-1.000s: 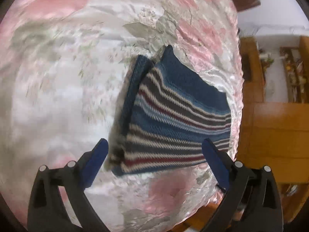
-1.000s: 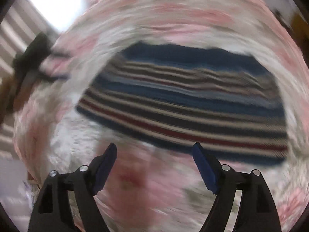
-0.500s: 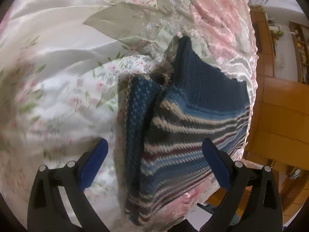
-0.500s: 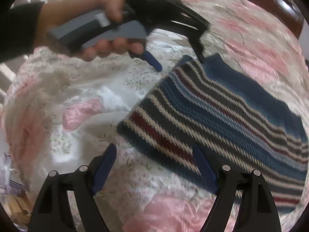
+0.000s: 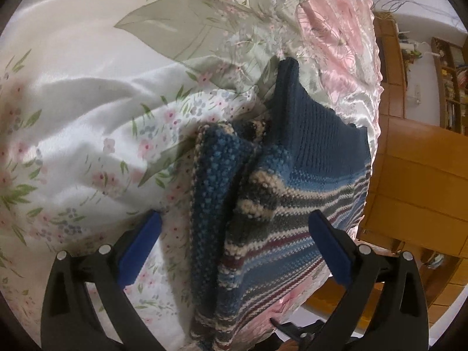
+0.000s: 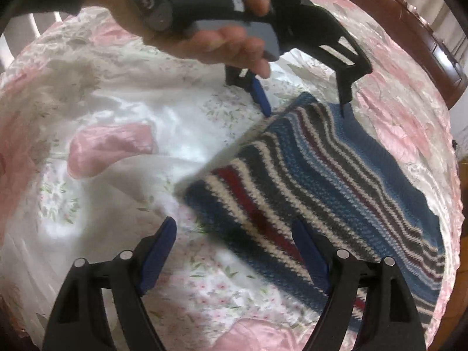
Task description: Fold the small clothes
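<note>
The striped knit sweater (image 5: 292, 193) lies on the floral satin bedspread (image 5: 87, 102), near the bed's edge, with the wooden cabinet (image 5: 415, 181) beyond it at about three o'clock in the left wrist view. What's changed over the last second is closeness — both grippers have dropped in from a wider look at the garment to its near end. The left gripper (image 5: 234, 248) is spread wide, holding nothing; its blue pads now straddle the folded-over flap of the sweater, one pad on bare bedspread at eight o'clock, the other over the stripes at four o'clock. The right gripper (image 6: 235, 251) is likewise spread and empty, its right pad over the dark blue hem and its left pad over the bedspread.

In the right wrist view the person's hand (image 6: 222, 26) grips the left tool's handle at twelve o'clock, and that tool's tips reach down to the sweater's far corner — a half second ago they sat a touch further from it.

My read: each gripper is lining up on a corner of the same short edge, so a pinch and a fold across looks to be next. The knit is thick and floppy; a shallow bite could slip off.
</note>
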Motion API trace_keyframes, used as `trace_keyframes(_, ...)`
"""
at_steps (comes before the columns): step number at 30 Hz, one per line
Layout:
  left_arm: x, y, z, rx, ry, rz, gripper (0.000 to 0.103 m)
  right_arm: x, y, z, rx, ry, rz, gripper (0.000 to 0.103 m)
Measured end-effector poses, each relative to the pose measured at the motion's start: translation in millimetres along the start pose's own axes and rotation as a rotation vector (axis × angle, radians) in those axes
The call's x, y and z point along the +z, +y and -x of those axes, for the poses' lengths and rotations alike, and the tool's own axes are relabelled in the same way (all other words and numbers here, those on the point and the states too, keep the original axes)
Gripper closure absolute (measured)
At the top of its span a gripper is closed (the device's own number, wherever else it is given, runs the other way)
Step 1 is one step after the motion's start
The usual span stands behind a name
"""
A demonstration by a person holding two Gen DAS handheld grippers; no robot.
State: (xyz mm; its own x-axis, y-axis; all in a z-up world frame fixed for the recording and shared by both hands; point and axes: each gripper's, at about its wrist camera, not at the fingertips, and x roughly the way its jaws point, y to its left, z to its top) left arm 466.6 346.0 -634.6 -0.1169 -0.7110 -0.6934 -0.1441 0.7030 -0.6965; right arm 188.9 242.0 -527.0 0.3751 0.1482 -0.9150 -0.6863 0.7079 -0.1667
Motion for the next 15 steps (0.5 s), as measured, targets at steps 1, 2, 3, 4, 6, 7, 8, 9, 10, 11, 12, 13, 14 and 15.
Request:
trace_keyframes(1,0.6,-1.5,-1.2,0.002,0.001,0.000,0.003,0.2,2.2,-0.1,-0.007,0.000,0.009,0.021)
trace_keyframes(2,0.7,-2.4,-1.5,-0.003,0.004,-0.001,0.003,0.5,4.3,-0.2,-0.018,-0.003,0.022,0.021)
trace_keyframes(3,0.6,-4.4,-2.7,-0.019,0.012,-0.006,0.003,0.7,4.9,-0.9,-0.029,-0.003,0.026,0.021)
trace_keyframes(4,-0.3,-6.7,-4.0,-0.027,0.018,-0.010,0.003,0.7,5.0,-2.0,-0.040,-0.003,0.029,0.021)
trace_keyframes(6,-1.5,-11.7,-7.3,-0.027,0.020,-0.030,0.003,-0.2,2.5,-3.1,-0.038,0.002,0.017,0.021)
trace_keyframes(7,-1.9,-11.6,-8.9,-0.021,0.017,-0.031,0.003,-0.2,1.0,-4.0,-0.036,0.004,0.009,0.021)
trace_keyframes(8,-1.7,-9.2,-11.0,-0.020,0.013,-0.023,0.003,-2.0,1.4,-5.1,-0.043,0.004,0.007,0.021)
trace_keyframes(9,-1.1,-7.4,-11.9,-0.021,0.011,-0.017,0.003,-2.6,1.7,-6.3,-0.054,0.004,0.013,0.021)
trace_keyframes(10,-0.7,-7.3,-12.7,-0.025,0.009,-0.011,0.003,-3.3,2.7,-8.1,-0.070,0.002,0.024,0.021)
trace_keyframes(11,0.5,-7.2,-12.8,-0.032,0.007,-0.006,0.003,-3.7,3.1,-10.4,-0.084,0.002,0.032,0.022)
trace_keyframes(12,1.1,-7.6,-12.5,-0.042,0.003,-0.007,0.003,-3.8,2.7,-11.7,-0.093,0.003,0.031,0.022)
trace_keyframes(13,1.5,-8.5,-12.3,-0.054,-0.001,-0.010,0.003,-3.6,2.0,-14.0,-0.104,0.001,0.028,0.022)
trace_keyframes(14,1.4,-9.2,-12.9,-0.060,-0.002,-0.012,0.003,-3.4,2.2,-16.1,-0.109,0.001,0.028,0.022)
trace_keyframes(15,0.7,-9.5,-13.9,-0.063,-0.006,-0.015,0.004,-2.8,2.8,-18.7,-0.115,0.002,0.031,0.023)
